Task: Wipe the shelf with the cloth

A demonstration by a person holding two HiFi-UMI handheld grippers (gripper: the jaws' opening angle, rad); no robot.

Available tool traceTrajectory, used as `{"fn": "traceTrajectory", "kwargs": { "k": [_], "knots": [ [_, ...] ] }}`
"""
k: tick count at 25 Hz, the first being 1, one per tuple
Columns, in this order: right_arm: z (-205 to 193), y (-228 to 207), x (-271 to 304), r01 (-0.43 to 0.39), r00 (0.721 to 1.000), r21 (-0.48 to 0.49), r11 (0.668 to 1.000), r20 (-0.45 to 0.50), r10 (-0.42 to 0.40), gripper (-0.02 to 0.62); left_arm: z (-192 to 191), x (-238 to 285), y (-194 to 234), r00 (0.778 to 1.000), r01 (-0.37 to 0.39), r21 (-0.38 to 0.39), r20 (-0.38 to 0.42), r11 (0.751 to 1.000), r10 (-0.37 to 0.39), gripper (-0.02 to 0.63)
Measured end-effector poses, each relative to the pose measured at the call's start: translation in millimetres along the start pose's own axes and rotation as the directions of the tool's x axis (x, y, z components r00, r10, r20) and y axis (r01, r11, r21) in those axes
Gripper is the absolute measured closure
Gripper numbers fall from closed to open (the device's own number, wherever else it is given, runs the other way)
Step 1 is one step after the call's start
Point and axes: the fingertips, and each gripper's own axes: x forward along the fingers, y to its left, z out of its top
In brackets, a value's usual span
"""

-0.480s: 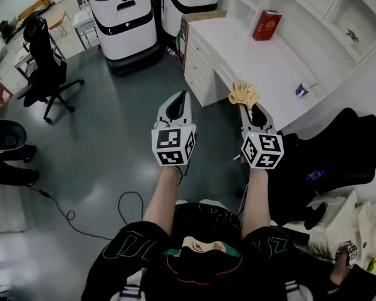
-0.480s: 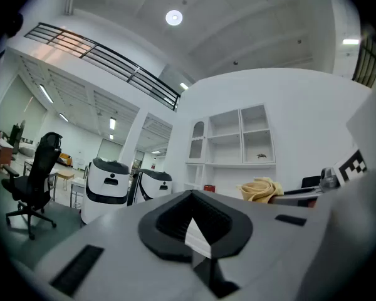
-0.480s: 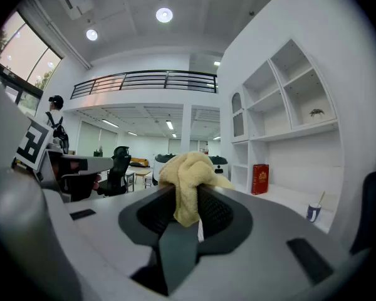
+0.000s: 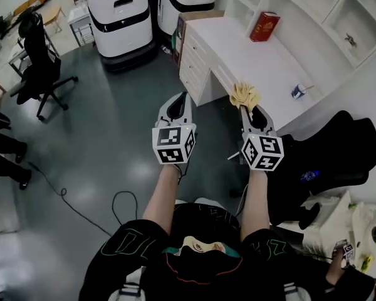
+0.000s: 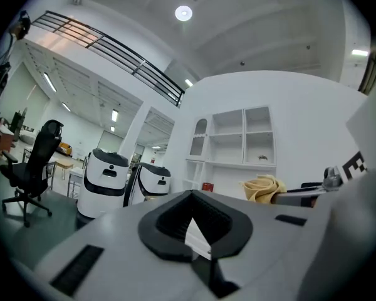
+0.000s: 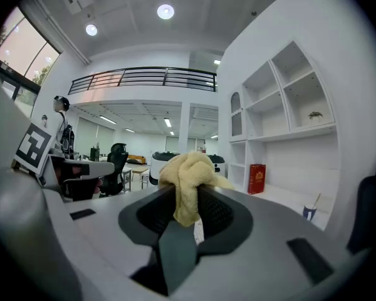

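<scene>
1. Our right claw [image 4: 244, 107] is clamped on the yellow cloth [image 4: 243, 94]. In the right gripper view a narrow tail of the cloth [image 6: 187, 174] is pinched between the pads, and the bunched bulk puffs out past the tips of the right claw [image 6: 187, 200].
2. The cloth's long axis follows the line of the claw, with the bunched end pointing forward toward the white table [image 4: 250, 61] and the shelf [image 4: 338, 11] behind it.
3. In the head view the cloth lies over the table's near edge; we cannot tell whether it touches the table.
4. Our left claw [image 4: 177, 99] is level with the right one, over the grey floor. Its jaws meet at the tip in the left gripper view and nothing is between them [image 5: 191, 194].
5. A red book [image 4: 265, 26] stands at the far end of the table and a small cup [image 4: 297, 91] stands near its right side, both well apart from the cloth.
6. Compared with half a second ago, both claws and the cloth sit at almost the same spot in the head view.
7. The left part of the floor has shifted: the office chair [image 4: 41, 64] is now a little higher and further left, and the round black bin at the left edge no longer shows.
</scene>
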Motion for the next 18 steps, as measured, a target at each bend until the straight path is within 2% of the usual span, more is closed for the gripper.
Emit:
{"fn": "traceTrajectory", "kwargs": {
  "k": [10, 18],
  "knots": [
    [5, -22, 8, 0.078, 0.997, -0.015, 0.997, -0.010, -0.078, 0.485, -2, 17, 5, 1.000, 0.016, -0.045, 0.006, 0.999, -0.016, 0.607],
    [7, -41, 31, 0.090, 0.996, -0.025, 0.996, -0.008, -0.090, 0.485, -3, 49, 10, 1.000, 0.019, -0.059, 0.015, 0.998, -0.018, 0.607]
  ]
}}
